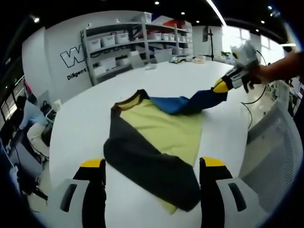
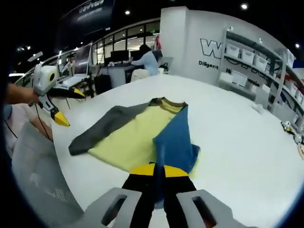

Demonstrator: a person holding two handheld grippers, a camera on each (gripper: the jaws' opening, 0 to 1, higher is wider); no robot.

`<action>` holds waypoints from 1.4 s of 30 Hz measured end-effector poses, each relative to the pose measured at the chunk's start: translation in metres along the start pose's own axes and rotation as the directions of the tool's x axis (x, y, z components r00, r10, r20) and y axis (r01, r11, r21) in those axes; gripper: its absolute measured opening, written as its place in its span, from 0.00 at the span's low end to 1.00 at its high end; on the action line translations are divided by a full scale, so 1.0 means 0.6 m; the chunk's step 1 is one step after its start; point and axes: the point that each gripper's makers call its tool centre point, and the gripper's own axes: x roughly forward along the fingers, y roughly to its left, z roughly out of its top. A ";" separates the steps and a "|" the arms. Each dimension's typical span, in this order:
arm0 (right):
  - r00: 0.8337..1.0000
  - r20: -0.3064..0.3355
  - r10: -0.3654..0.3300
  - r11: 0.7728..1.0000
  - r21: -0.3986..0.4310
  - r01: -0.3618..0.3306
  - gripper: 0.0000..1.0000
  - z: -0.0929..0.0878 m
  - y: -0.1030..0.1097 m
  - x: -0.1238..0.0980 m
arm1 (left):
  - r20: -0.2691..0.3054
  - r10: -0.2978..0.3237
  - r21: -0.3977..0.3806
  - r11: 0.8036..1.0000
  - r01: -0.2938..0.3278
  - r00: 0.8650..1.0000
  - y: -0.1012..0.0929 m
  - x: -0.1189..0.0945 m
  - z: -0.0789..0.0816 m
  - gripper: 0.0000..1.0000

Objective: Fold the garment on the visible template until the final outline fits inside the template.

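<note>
Right gripper (image 2: 159, 172) clamped on the blue sleeve (image 2: 173, 137) of a shirt (image 1: 161, 135) lying on a white table (image 1: 85, 128).

In the left gripper view, the left gripper (image 1: 152, 165) hangs wide open, unloaded, above the near end of the dark sleeve (image 1: 152, 168), which lies folded across the yellow body. Beyond, the blue sleeve is pulled off to the side, its end pinched in the right gripper's yellow tips, a hand (image 1: 254, 73) behind them. No template outline can be made out. Shelves (image 1: 137, 42) of bins line the far wall.
</note>
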 end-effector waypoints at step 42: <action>0.948 0.042 -0.315 0.945 -0.080 0.317 0.00 0.120 -0.382 0.018 | -0.052 0.042 -0.013 0.999 -0.043 0.998 0.006 0.030 0.012 0.76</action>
